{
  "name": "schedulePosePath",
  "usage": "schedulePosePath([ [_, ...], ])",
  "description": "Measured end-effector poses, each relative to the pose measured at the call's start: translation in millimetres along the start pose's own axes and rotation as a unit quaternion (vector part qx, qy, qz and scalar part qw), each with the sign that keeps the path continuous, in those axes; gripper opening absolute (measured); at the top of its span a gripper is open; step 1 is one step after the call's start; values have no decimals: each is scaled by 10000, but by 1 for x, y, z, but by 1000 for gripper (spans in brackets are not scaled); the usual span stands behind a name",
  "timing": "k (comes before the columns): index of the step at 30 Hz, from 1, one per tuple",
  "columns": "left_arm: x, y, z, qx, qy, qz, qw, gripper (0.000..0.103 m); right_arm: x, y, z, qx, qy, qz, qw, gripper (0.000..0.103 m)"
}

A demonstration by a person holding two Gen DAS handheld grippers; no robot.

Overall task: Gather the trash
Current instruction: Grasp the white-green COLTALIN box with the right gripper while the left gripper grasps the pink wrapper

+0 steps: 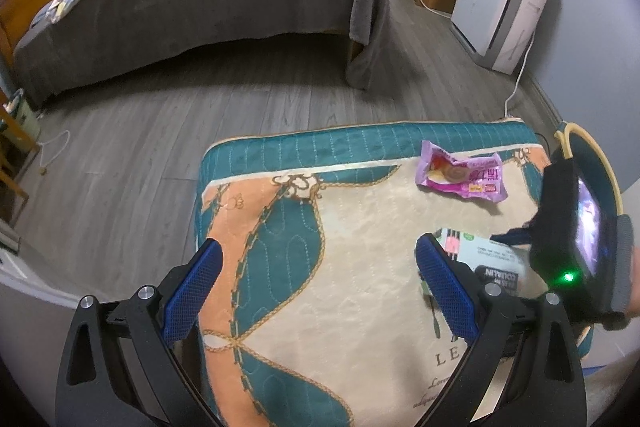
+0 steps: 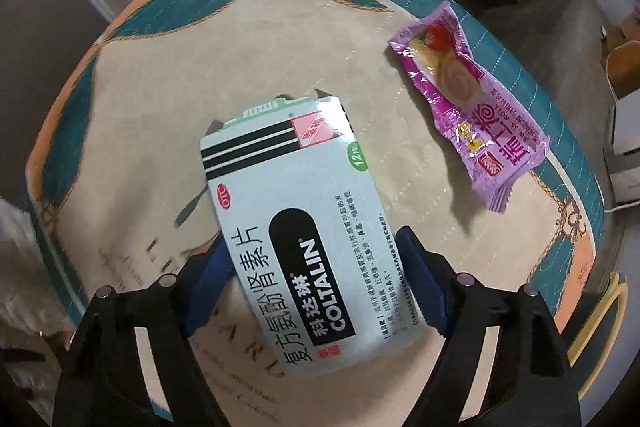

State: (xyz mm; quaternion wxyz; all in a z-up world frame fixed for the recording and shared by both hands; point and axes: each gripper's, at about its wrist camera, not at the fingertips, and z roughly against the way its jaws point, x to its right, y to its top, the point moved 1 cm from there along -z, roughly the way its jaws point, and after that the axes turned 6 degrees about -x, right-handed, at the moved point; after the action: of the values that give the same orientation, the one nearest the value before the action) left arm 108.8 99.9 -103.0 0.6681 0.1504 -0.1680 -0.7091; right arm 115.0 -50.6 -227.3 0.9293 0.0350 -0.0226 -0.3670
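- Right gripper [image 2: 314,267] grasps a white cardboard Coltalin medicine box [image 2: 296,227] on a quilted teal-and-cream cushion [image 2: 160,87].
- Left gripper [image 1: 316,291] hovers released.
- Crinkled purple plastic snack wrapper [image 2: 468,99] lies nearby.

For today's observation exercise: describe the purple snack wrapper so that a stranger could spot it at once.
Start at the quilted teal, peach and cream cushion. The purple snack wrapper lies near its teal edge, beyond the white medicine box. Unlike that stiff, boxy carton, it is crinkled, shiny plastic picturing a swirled cake roll.
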Motion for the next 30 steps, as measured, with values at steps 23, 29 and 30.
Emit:
schedulePosePath([
  [23,119,50,-82,25,-186,-808,9966,96,152,-106,71,776,-362,-2261,9703,78],
  [29,152,41,-107,-259,-450,-650,9965,95,168,-116,71,751,-353,-2516,9643,78],
  [30,159,38,-109,-276,-412,-692,9964,94,172,-119,70,740,-357,-2598,9622,78],
])
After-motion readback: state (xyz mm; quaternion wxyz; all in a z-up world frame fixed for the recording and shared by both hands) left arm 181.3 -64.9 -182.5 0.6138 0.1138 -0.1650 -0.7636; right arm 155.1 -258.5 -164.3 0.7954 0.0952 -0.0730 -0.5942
